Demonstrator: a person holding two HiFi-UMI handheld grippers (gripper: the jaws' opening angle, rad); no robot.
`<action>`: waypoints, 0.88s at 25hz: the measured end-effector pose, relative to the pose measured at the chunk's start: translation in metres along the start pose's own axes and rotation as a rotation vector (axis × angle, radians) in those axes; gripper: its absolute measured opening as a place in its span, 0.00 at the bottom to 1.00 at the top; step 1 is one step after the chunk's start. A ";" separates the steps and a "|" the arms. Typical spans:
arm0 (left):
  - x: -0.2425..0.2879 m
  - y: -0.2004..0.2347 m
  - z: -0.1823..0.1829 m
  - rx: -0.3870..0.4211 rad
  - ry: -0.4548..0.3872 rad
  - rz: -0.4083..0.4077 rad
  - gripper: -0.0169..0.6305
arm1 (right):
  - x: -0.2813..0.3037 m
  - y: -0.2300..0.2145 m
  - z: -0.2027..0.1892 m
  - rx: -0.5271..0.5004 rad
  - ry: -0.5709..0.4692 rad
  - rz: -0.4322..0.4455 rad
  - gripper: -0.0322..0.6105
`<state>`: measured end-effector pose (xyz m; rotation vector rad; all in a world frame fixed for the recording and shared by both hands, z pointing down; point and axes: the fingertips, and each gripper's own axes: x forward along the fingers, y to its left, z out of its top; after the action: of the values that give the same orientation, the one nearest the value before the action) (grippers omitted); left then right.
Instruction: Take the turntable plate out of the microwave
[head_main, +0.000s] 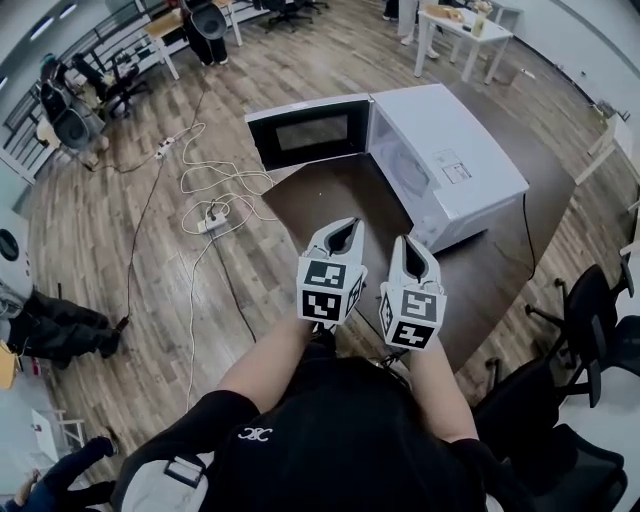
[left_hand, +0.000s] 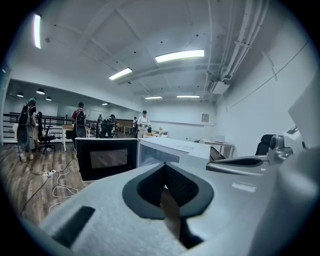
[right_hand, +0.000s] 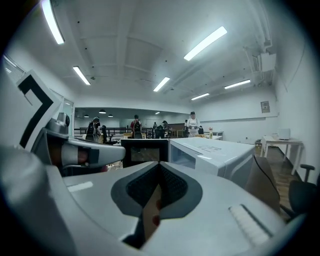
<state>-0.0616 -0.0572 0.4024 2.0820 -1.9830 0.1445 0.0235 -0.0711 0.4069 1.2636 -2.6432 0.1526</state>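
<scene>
While you are holding the left gripper (head_main: 343, 232) and right gripper (head_main: 413, 250) pinched shut and empty, short of the open microwave (head_main: 455, 165), you should be spreading the jaws for the turntable plate, presumably lying unseen inside it.

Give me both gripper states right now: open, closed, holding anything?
Left gripper: closed, holding nothing.
Right gripper: closed, holding nothing.

White cable (head_main: 222, 180) loops across the wooden floor (head_main: 90, 250) to a power strip (head_main: 212, 222). Small white table (head_main: 465, 35) sits at the far end. Black office chair (head_main: 590, 310) stands near the brown table (head_main: 320, 205).
</scene>
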 end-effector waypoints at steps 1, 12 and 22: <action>0.007 0.004 0.003 -0.001 0.003 -0.014 0.04 | 0.007 -0.001 0.002 0.003 0.003 -0.011 0.06; 0.099 0.041 0.007 -0.030 0.088 -0.164 0.04 | 0.070 -0.021 0.009 0.063 0.043 -0.136 0.06; 0.176 0.056 -0.009 0.024 0.164 -0.297 0.04 | 0.111 -0.041 0.002 0.089 0.097 -0.271 0.06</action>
<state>-0.1054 -0.2270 0.4619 2.2704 -1.5675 0.2721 -0.0127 -0.1814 0.4303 1.5848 -2.3794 0.2829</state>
